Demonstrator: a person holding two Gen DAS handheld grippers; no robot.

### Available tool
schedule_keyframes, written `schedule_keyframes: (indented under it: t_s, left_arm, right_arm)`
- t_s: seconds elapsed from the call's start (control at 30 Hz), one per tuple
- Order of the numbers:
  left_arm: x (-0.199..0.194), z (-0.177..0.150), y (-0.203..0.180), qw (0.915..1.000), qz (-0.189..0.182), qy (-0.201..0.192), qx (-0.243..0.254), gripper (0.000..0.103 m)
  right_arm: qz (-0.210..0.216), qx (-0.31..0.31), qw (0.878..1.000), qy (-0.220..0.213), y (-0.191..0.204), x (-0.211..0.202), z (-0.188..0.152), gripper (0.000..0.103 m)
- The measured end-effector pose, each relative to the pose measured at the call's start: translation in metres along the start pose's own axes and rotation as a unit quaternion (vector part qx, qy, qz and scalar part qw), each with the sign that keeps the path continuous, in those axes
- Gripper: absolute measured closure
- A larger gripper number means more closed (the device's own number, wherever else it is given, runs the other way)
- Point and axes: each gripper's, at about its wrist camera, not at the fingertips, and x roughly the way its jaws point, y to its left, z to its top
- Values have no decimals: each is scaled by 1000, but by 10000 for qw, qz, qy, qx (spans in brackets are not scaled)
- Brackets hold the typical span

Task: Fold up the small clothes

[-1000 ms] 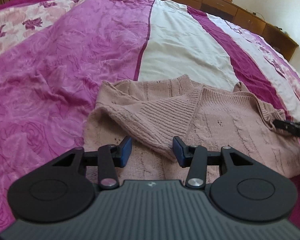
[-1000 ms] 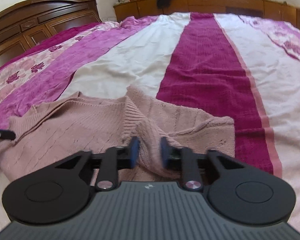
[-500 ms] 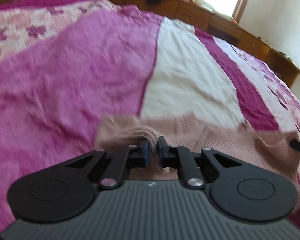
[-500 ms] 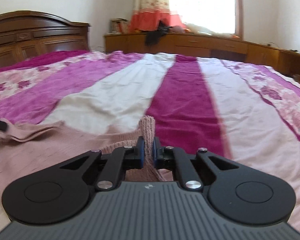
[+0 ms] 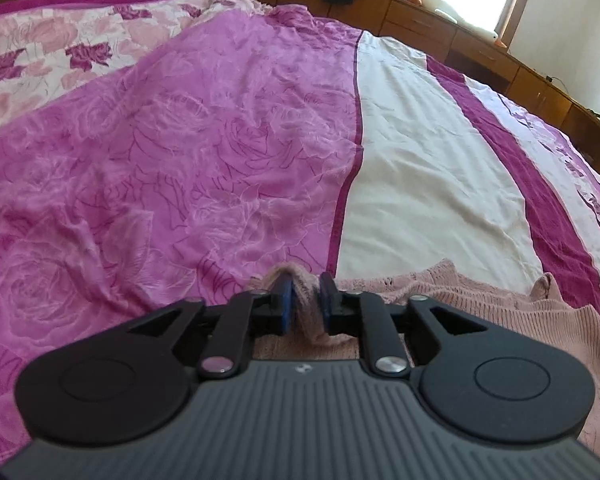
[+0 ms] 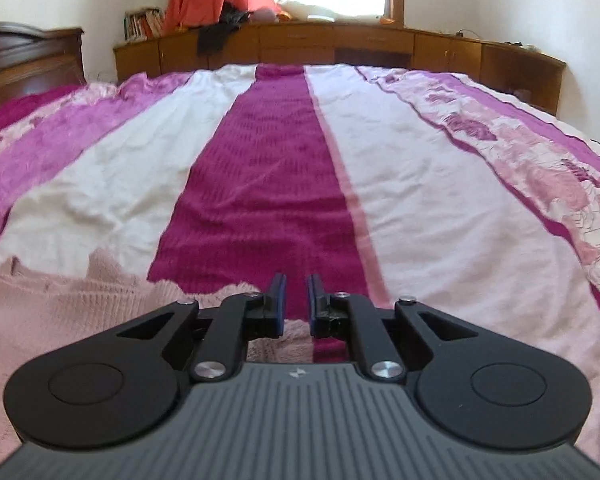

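A pale pink knitted sweater [image 5: 500,312] lies on the bed, spreading to the right just beyond my left gripper [image 5: 306,300]. That gripper is shut on a bunched fold of the sweater, which sticks up between the blue pads [image 5: 285,304]. In the right wrist view the sweater [image 6: 60,312] lies flat at the lower left and runs under the tool. My right gripper [image 6: 296,300] stands a little open with only the dark magenta stripe of the bedspread [image 6: 260,184] showing between its fingers. Its hold on the knit is gone.
The wide bed carries a striped bedspread [image 5: 420,168] in pink, white and magenta. A low wooden cabinet [image 6: 380,46] runs along the far side under a window, with dark clothes [image 6: 216,36] on it. A wooden headboard [image 6: 28,64] stands at the left.
Both grippers lifted and carried sweater folds away from me. The left shut on its fold and still holds it. The right has now parted its fingers and let the knit go.
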Motion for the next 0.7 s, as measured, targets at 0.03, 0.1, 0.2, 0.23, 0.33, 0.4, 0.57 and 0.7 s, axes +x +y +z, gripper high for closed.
schedule_keyframes:
  t_s: [0.03,0.1,0.2,0.23,0.33,0.4,0.57,0.7]
  left_arm:
    - [-5,1,0,10000,48,-68,12,72]
    - [-15,4,1,9997,121,-230,24,63]
    - [-28,9,1,9992,99,-376,-17,63]
    - [-32,10,-1,9993,30,-383,-24,63]
    - [-39,9,-9,9991,-233,-336,119,63]
    - [-39,4,-18,9986,-329,-266,302,63]
    - [-22,-18,-29,9983,-257,62,514,63]
    - [-9,-34,-25,9979,-121,310,552,63]
  right_arm:
    - [117,23,9999,-21,-1,-6,1,92]
    - [454,34,9990,-43,-1,-16,1,91]
    - [1014,27,9948,97,3,-23,0,91]
    - [1147,40,9932,181,5,-23,-1,91]
    - [1435,54,9889,388,9,-15,-4,91]
    - [1395,20,9887,542,13,-7,-5,91]
    - [610,87,9947,818,12,21,-10,92]
    - [586,398,9955,628,7,14,-7,91]
